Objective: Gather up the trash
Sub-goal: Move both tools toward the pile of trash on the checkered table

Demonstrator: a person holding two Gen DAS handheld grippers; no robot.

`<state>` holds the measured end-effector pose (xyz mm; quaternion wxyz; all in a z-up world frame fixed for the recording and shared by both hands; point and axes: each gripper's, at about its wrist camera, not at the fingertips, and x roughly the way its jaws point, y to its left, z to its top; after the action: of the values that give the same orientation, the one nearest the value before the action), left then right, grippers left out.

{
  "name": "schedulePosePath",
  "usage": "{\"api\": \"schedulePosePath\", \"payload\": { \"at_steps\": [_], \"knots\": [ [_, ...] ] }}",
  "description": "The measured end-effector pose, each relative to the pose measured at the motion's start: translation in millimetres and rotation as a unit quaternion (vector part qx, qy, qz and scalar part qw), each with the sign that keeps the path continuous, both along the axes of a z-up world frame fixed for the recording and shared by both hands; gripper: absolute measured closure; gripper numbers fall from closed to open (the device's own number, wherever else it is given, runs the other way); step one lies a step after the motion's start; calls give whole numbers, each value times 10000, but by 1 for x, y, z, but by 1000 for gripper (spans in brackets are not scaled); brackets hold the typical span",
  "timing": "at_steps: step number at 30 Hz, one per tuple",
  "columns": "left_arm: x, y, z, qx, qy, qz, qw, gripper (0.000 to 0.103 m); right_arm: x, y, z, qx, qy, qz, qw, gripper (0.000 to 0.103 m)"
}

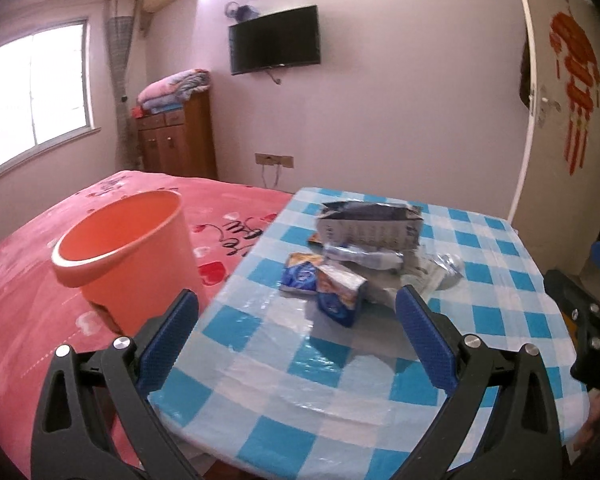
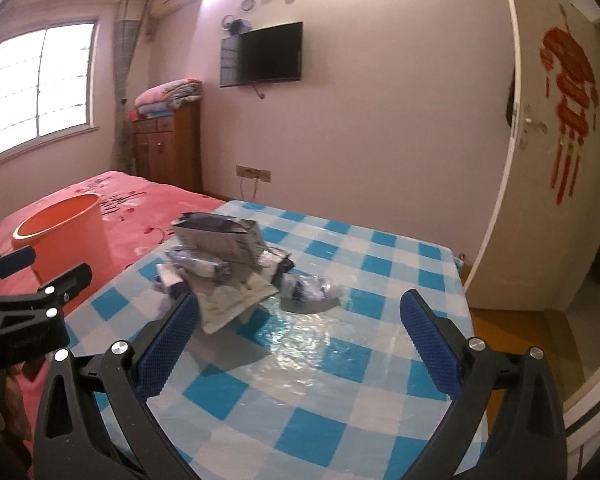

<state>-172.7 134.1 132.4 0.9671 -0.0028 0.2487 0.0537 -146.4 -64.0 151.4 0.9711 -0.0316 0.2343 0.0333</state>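
Both grippers, left (image 1: 296, 320) and right (image 2: 300, 324), gape wide and empty over the table's near edge (image 1: 340, 452). Trash pile (image 1: 360, 252) sits toward the far edge; orange bin (image 1: 128, 248) off the left edge, likely for short drops.

The table (image 1: 500, 264) wore a glossy plastic-covered blue-and-white check cloth. The bin (image 1: 140, 264) at left was smooth matt orange plastic. The bed (image 1: 24, 288) cover looked soft pink fabric. Gripper pads (image 1: 168, 344) were textured blue rubber; the wrappers (image 1: 324, 284) were shiny crumpled foil and paper.

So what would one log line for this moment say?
left gripper: open, empty | right gripper: open, empty | trash pile: on checkered table | orange bin: on bed
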Motion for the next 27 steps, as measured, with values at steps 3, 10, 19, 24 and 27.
{"api": "schedulePosePath", "payload": {
  "at_steps": [3,10,19,24,27],
  "knots": [
    [-6,10,5,-28,-54,105,9999,4,-2,11,2,-60,11,96,9999,4],
    [-18,22,15,-27,-153,276,9995,4,-11,30,8,-273,-108,220,9993,4],
    [-26,23,17,-109,-197,194,9996,4,-18,36,9,-500,-131,169,9985,4],
    [-28,21,18,-47,-238,180,9995,4,-17,36,8,-554,-81,92,9984,4],
    [-27,21,17,-51,-231,183,9996,4,-16,33,5,-560,-68,87,9984,4]
  ]
}}
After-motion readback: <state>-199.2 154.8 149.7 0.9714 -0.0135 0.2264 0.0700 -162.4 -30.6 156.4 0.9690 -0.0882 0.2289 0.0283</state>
